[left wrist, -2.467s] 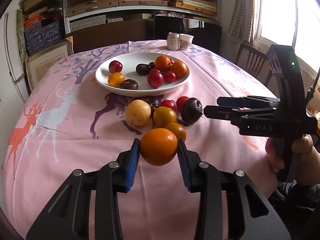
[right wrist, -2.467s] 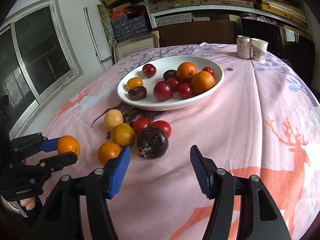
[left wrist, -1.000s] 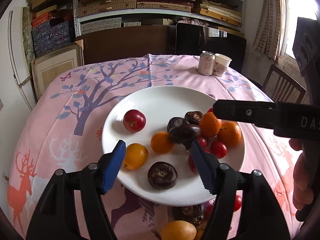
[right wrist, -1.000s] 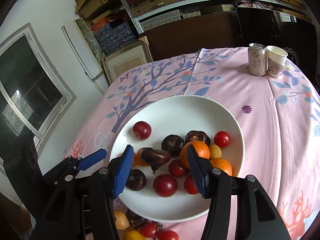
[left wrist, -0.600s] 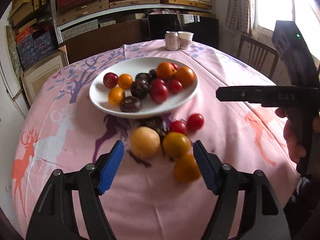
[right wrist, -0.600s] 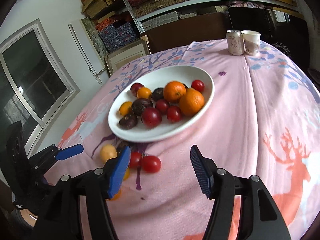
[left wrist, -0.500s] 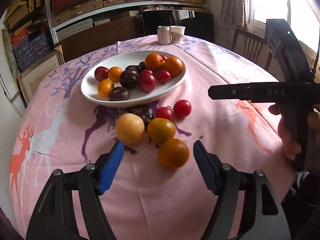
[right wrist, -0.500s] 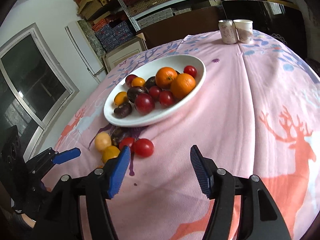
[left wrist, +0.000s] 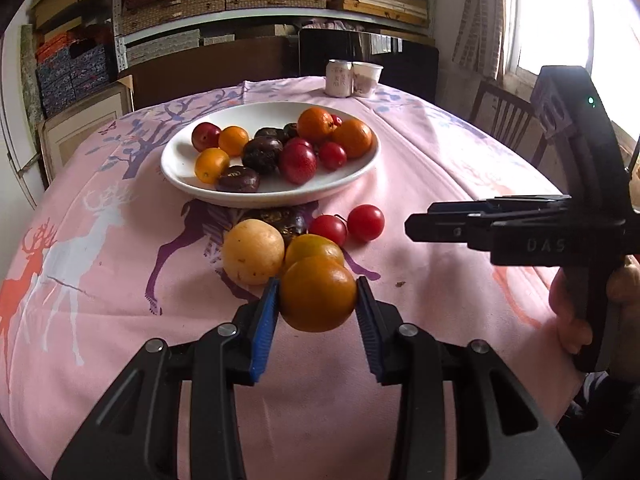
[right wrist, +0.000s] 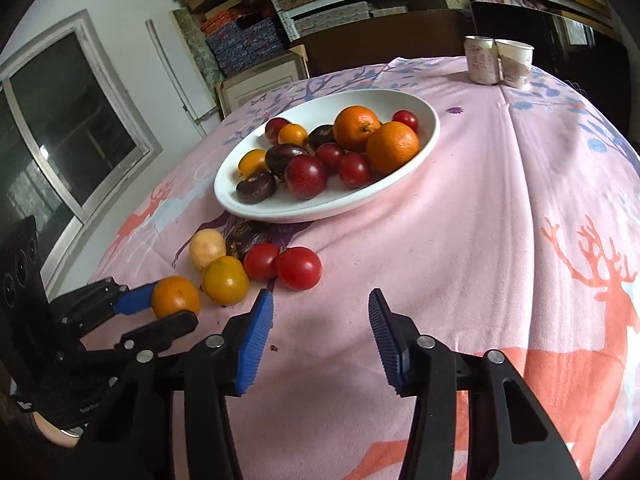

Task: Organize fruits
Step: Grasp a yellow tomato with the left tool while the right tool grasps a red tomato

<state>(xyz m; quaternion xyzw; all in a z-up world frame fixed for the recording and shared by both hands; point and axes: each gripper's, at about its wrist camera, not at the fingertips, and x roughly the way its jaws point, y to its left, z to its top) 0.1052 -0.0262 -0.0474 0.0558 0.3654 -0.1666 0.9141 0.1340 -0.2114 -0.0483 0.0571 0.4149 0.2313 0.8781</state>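
An orange point(left wrist: 318, 294) is now clamped between the left tongs point(left wrist: 318, 312), whose jaws were spread around it half a second ago; it sits near the loose fruit before the plate point(left wrist: 360, 168). A carry to the plate is judged next. The right tongs point(right wrist: 320, 332) are held wide and empty. Only the right view shows them spread; the left view shows them edge-on, and alone shows both pads point(left wrist: 266, 320) against the orange.

Dark fruit point(left wrist: 285, 219) mostly hidden behind yellow fruit point(left wrist: 253, 251) and under plate point(left wrist: 276, 196) rim. Can point(left wrist: 338, 78) label too small to read. Right hand point(left wrist: 572, 312) cut off at 3 o'clock.
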